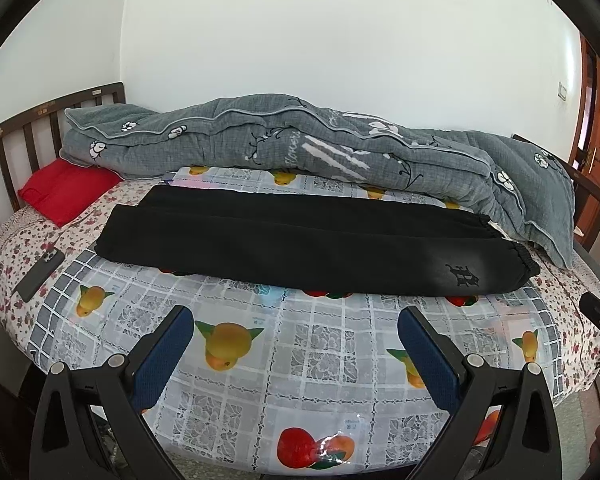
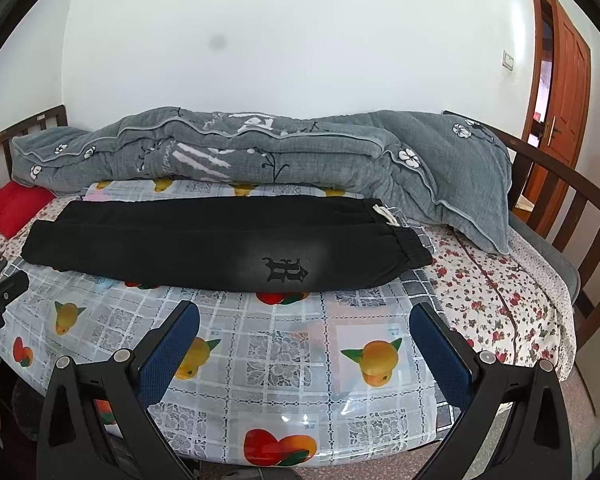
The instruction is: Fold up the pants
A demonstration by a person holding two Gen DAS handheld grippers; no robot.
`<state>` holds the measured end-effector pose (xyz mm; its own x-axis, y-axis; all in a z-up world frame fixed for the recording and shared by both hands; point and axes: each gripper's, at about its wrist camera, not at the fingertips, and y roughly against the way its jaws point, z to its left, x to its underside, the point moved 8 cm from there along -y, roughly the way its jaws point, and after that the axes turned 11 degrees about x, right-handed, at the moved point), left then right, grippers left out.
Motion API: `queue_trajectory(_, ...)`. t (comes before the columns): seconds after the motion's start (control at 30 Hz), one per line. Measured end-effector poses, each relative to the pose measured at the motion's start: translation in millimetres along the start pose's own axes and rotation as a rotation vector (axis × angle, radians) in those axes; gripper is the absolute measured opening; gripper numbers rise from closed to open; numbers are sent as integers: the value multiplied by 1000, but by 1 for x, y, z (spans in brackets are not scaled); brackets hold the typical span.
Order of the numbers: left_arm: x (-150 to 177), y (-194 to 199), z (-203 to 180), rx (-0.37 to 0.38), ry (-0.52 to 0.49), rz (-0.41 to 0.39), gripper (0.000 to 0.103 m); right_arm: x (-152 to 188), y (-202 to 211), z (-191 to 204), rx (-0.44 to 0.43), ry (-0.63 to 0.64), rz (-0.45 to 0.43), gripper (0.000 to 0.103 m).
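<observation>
**Black pants lie lengthwise on the bed, both claws spread wide and empty**

The bed [image 1: 556,292] fills both views, its dark wooden railing [image 2: 572,184] curving round the right end and a slatted headboard at the left. A floral sheet covers the mattress, and over its middle lies a glossy plastic cloth [image 1: 300,360] printed with grey squares and fruit. Along the wall side sprawls a long grey quilt [image 1: 284,140] with white flowers, bunched in a ridge from one end of the bed to the other.

Just in front of the quilt, on the plastic cloth, rest the black pants [image 1: 300,248], stretched out left to right with one leg laid over the other. The elastic waistband with its white drawstring [image 2: 388,214] lies at the right end, and a dark printed emblem [image 2: 286,270] shows on the near leg.

A red cushion [image 1: 64,190] sits at the left end under the quilt's corner. A dark phone [image 1: 40,274] lies on the floral sheet near the left edge.

The left gripper [image 1: 296,328] hangs above the near part of the cloth, blue pads well apart, holding nothing. The right gripper [image 2: 306,324] is likewise spread wide and empty, short of the pants.
</observation>
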<state>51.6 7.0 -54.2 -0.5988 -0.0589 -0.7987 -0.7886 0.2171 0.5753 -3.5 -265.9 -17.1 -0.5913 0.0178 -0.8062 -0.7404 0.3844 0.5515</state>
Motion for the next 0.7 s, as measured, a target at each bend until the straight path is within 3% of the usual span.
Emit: queue_trajectory(0.7,1,2,1,7,5,-2,103,-5,12,-1,-1,2,-26,103)
